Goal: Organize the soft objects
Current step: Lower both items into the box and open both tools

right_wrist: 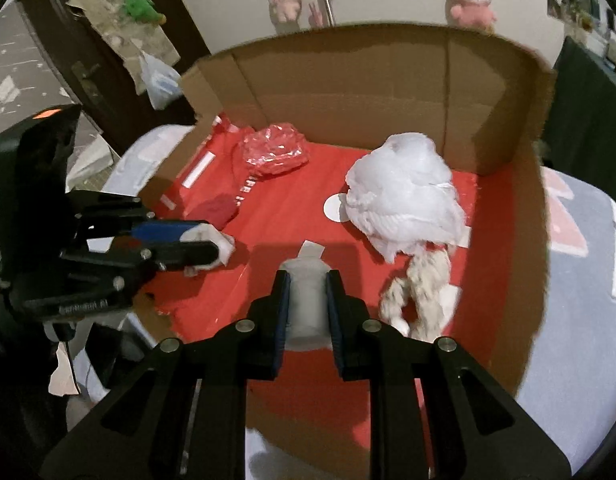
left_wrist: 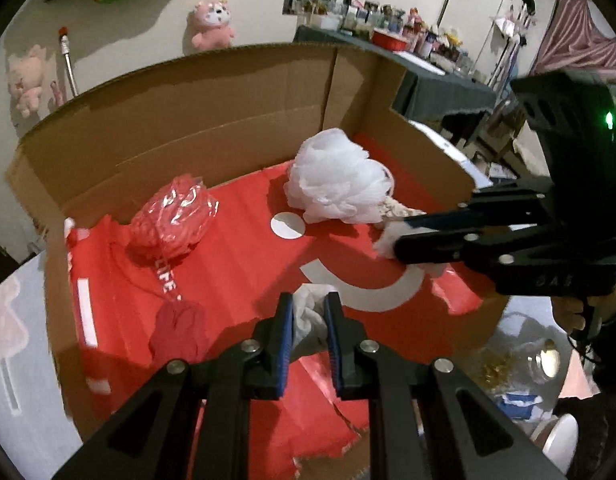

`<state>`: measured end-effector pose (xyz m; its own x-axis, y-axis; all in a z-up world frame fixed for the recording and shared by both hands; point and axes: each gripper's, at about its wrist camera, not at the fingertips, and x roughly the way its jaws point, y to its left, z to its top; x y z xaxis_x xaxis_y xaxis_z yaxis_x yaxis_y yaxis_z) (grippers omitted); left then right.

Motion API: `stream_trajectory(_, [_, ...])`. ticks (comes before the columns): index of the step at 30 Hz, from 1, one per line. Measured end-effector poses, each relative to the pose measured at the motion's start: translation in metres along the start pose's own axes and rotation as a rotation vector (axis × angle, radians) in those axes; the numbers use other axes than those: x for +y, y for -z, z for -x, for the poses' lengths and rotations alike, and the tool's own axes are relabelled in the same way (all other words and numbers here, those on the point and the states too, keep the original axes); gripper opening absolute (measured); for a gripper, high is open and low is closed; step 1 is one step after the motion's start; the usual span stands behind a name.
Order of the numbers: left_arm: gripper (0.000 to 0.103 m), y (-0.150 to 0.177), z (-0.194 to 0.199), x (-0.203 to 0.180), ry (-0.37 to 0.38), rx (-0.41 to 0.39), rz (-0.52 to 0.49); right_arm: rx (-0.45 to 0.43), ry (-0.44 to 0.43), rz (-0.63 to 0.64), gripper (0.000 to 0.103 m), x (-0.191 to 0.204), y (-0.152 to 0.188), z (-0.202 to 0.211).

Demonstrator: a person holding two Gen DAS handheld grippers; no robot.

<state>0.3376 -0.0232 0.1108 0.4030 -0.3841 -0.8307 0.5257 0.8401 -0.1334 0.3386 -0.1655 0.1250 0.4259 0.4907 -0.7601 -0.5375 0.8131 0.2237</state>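
Here my left tongs (left_wrist: pixel 309 308) pinch a crumpled white cloth (left_wrist: pixel 308 320); my right tongs (right_wrist: pixel 306 286) clamp a pale soft roll (right_wrist: pixel 305 304). Both seem light and squashy, best gripped mid-body. Ahead in the red-lined cardboard box (right_wrist: pixel 348 92) sits the fluffy white mesh puff (right_wrist: pixel 404 188).

White letters "LIFE" run along the red liner (left_wrist: pixel 243 264) in the cardboard box (left_wrist: pixel 211 120)

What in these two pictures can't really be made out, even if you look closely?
- Right wrist view: the fluffy toy has its upper part hidden under the white mesh puff.
- Left wrist view: the white cloth in the left claw is mostly covered by the pads.
- Left wrist view: the shelf clutter is too small to identify.
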Motion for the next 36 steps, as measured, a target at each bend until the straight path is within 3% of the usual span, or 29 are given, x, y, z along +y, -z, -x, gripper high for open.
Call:
stream_trajectory(5, [0.017, -0.01, -0.022, 0.005, -0.033, 0.05, -0.02, 0.085, 0.048, -0.012, 0.018, -0.004, -0.019, -0.032])
stream_trajectory(15, [0.017, -0.013, -0.045, 0.019, -0.063, 0.097, -0.004, 0.177, 0.108, 0.006, 0.018, -0.01, -0.023, -0.066])
stream_trajectory(36, [0.032, -0.009, -0.051, 0.026, -0.075, 0.087, 0.001, 0.165, 0.13, 0.045, 0.022, -0.005, -0.024, -0.078])
